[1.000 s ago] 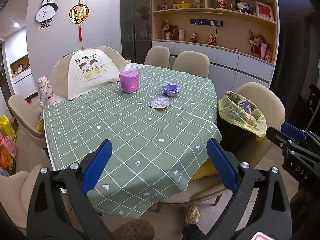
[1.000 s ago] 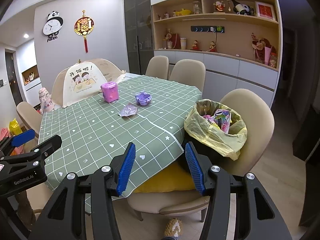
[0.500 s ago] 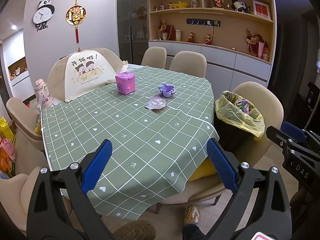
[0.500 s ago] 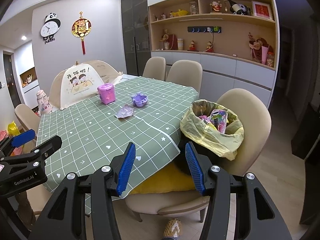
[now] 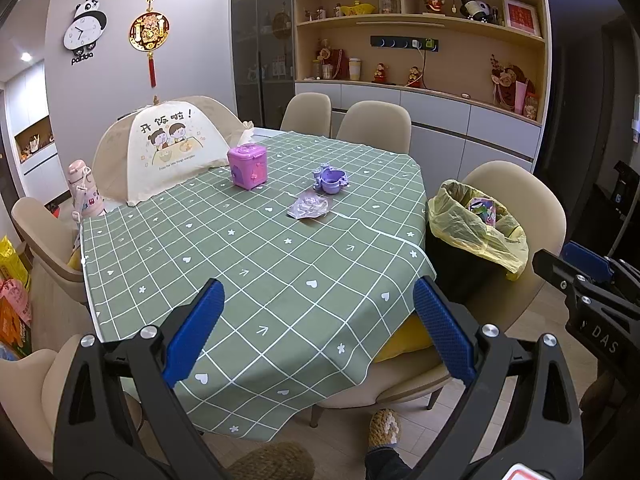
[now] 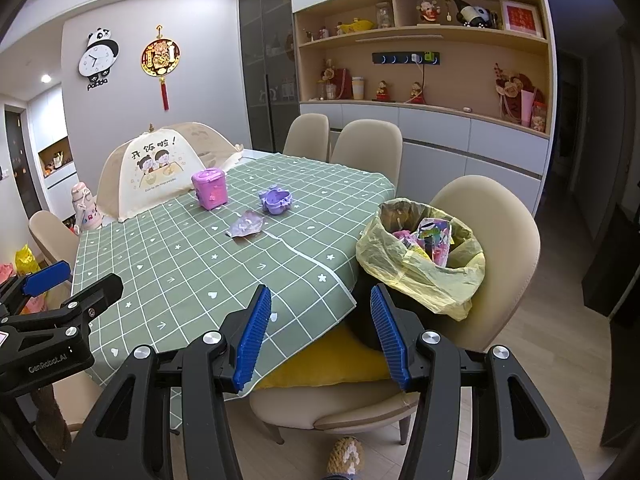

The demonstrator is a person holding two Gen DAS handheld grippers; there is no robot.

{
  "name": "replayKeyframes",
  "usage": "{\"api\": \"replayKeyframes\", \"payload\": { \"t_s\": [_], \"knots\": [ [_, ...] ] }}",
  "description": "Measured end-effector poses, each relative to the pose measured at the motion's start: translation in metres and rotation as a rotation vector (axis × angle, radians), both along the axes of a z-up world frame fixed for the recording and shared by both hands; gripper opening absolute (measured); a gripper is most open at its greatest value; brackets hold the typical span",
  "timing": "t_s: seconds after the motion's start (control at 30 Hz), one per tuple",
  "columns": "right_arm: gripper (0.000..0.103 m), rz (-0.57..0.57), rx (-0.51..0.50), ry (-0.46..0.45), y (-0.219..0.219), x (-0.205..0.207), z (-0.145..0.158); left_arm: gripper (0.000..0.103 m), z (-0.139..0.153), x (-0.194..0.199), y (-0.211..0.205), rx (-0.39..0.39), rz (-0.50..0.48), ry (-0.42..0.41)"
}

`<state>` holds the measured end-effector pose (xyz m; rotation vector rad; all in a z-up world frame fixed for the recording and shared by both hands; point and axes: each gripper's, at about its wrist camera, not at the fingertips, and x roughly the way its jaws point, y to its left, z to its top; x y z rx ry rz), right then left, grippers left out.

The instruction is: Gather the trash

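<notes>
The crumpled wrapper (image 5: 308, 207) lay mid-table, above centre of the left-wrist frame, its long axis running left to right, well beyond both grippers. The left gripper (image 5: 316, 328) stood wide and empty; the right gripper (image 6: 318, 334), narrower, also empty. Neither seemed clearly nearer. Since earlier, the view had barely shifted.

Dining room. Grey wall (image 5: 116, 92) with panda clock (image 5: 85, 30) and red-tasselled round ornament (image 5: 149, 34). Table under green checked cloth (image 5: 256, 264), ringed by beige padded chairs (image 6: 366, 148); yellow cushion (image 6: 328, 364) on nearest seat. Mesh food cover (image 5: 168, 148) at far end of table. Built-in wooden shelving (image 6: 424, 68) with figurines, jars and framed picture, over pale grey cabinets (image 6: 472, 148). Dark glass-fronted cabinet (image 5: 262, 48) in corner. Light wood-look floor (image 6: 560, 360). Recessed ceiling spot (image 6: 45, 78) lit at left.
</notes>
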<state>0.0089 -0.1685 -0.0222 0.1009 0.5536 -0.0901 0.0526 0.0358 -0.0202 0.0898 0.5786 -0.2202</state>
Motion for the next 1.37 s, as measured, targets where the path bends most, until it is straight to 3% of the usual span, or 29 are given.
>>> {"api": "replayKeyframes", "payload": {
  "t_s": [0.97,1.2,1.27,1.37],
  "knots": [
    [0.049,0.0,0.008,-0.013,-0.017,0.007,0.006,0.091,0.0,0.017,-0.011,0.007,0.027,0.02],
    [0.049,0.065,0.013,0.058,-0.016,0.063,-0.009,0.091,-0.019,0.062,-0.006,-0.005,0.078,0.09],
    [0.049,0.111,0.009,0.091,-0.009,0.094,-0.018,0.091,-0.036,0.099,0.008,-0.021,0.126,0.149],
    [0.049,0.271,0.013,0.176,0.014,0.169,-0.042,0.091,-0.067,0.159,0.049,-0.081,0.254,0.248]
  ]
}}
